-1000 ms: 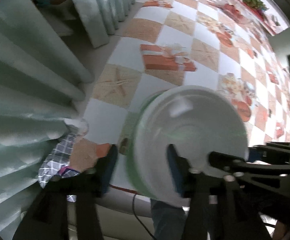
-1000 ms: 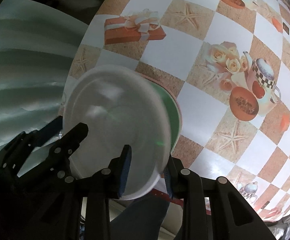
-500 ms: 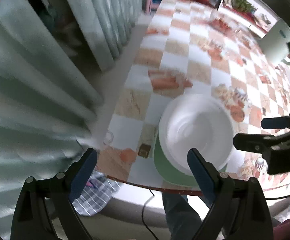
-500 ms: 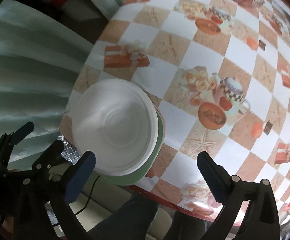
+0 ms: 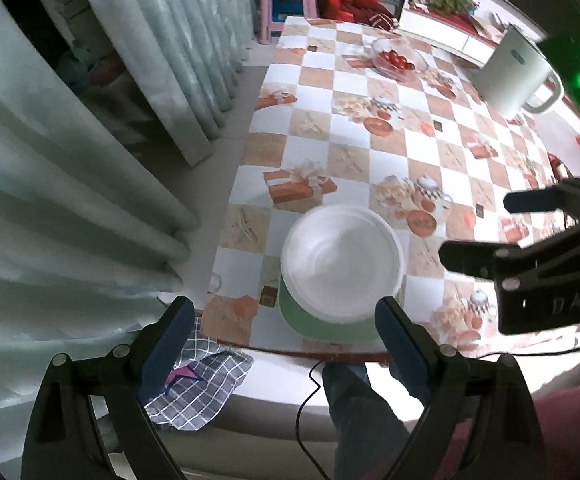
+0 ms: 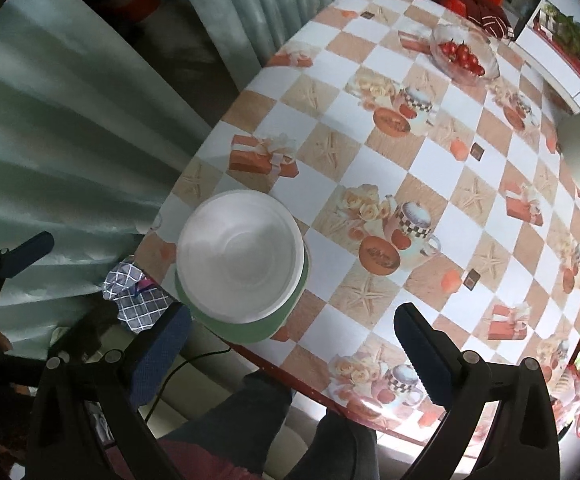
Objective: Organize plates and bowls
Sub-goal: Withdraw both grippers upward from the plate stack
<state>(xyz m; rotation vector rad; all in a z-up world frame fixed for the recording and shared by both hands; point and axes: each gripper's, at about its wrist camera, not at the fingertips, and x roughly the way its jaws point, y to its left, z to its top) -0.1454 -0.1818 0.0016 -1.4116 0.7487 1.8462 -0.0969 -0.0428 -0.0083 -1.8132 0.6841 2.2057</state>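
White bowl: a round white foam bowl (image 5: 342, 262) sits upright in a pale green round plate (image 5: 326, 326), near the table's front edge.
Table: chequered orange-and-white printed oilcloth (image 6: 430, 168).
Left gripper (image 5: 285, 334): claw spread wide, empty, above the front edge; bowl lies beyond its tips.
Right gripper (image 6: 290, 344): claw spread wide, nothing between the pads.
Far end: glass dish of red tomatoes (image 6: 464, 54).
Floor side: checked grey cloth (image 5: 197, 384), pale curtain (image 5: 49, 200).
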